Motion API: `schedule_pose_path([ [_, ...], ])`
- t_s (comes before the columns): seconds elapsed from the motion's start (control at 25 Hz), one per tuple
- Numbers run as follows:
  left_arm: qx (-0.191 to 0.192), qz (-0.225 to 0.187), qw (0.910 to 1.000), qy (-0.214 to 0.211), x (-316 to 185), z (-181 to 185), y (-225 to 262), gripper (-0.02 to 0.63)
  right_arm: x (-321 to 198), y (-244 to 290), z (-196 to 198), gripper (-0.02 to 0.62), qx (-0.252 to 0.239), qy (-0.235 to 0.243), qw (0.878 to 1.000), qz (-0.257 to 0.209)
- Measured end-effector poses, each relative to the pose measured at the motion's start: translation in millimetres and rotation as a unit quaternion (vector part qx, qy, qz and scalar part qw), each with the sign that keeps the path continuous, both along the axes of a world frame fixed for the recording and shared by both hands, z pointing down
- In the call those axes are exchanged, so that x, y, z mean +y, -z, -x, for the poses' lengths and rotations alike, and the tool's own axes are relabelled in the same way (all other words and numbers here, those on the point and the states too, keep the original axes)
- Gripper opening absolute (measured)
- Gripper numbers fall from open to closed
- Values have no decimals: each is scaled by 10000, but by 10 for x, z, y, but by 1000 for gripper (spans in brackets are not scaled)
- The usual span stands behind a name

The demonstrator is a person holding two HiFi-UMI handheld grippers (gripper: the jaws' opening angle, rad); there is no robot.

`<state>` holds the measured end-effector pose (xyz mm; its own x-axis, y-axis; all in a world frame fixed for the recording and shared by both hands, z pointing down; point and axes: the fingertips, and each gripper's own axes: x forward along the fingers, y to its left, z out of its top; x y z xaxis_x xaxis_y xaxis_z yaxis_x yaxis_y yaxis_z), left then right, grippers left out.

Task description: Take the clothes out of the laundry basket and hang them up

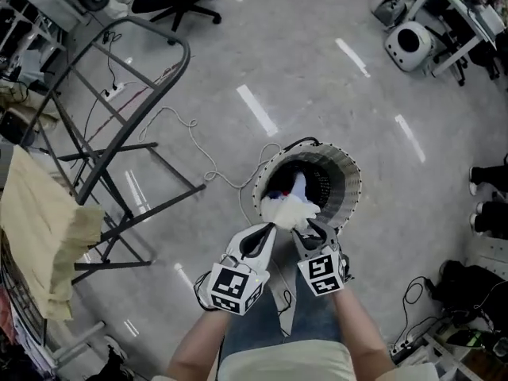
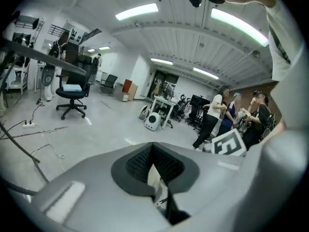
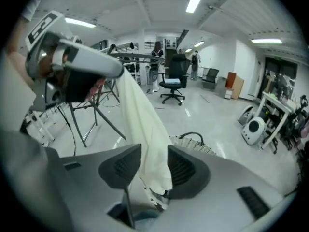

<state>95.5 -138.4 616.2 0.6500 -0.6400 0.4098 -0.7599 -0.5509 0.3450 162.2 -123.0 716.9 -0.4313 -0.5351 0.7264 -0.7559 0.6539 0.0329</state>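
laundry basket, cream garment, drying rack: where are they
laundry basket (image 1: 347,170): head view, white mesh wall
cream garment (image 3: 145,129): right gripper view, middle of hanging cloth
drying rack (image 1: 152,105): head view, sloping grey bar

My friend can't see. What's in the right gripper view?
A cream cloth hangs from the left gripper, top left, down between the right gripper's open jaws. Behind stand a laundry basket, a drying rack and an office chair.
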Motion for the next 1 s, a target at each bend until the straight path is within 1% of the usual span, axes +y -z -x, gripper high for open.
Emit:
schedule_pose_path([
  [0.04,85,-112,9999,65,65,86,203,9,62,81,96,184,38,132,9999,2],
  [0.12,171,-359,9989,229,172,267,591,9,120,298,262,187,99,301,9994,-153],
  [0.16,152,-481,9982,321,226,365,765,9,124,439,332,153,135,339,9989,-308],
  [0.24,21,-680,9964,510,370,598,1049,9,153,752,492,37,138,410,9973,-598],
  [0.28,-51,-760,9952,620,451,739,1159,9,177,911,593,26,56,452,9967,-677],
  [0.36,-132,-855,9921,913,589,1065,1325,9,192,1242,815,21,-257,499,9955,-761],
  [0.52,-290,-889,9832,1565,898,1741,1514,11,163,1938,1270,17,-817,678,9886,-1067],
  [0.6,-355,-975,9780,1812,1041,2007,1615,11,138,2296,1547,17,-987,887,9825,-1307],
  [0.72,-309,-1088,9707,2122,1275,2291,1772,11,175,2820,2006,15,-1116,1297,9707,-1688],
  [0.8,-237,-1190,9655,2302,1372,2438,1893,11,172,3185,2328,15,-1224,1590,9597,-1965],
  [0.92,-85,-1266,9608,2464,1512,2638,1983,13,201,3625,2777,15,-1386,1962,9418,-2350],
  [1.0,-33,-1319,9577,2557,1621,2799,1931,46,265,3814,3074,15,-1499,2158,9289,-2611],
])
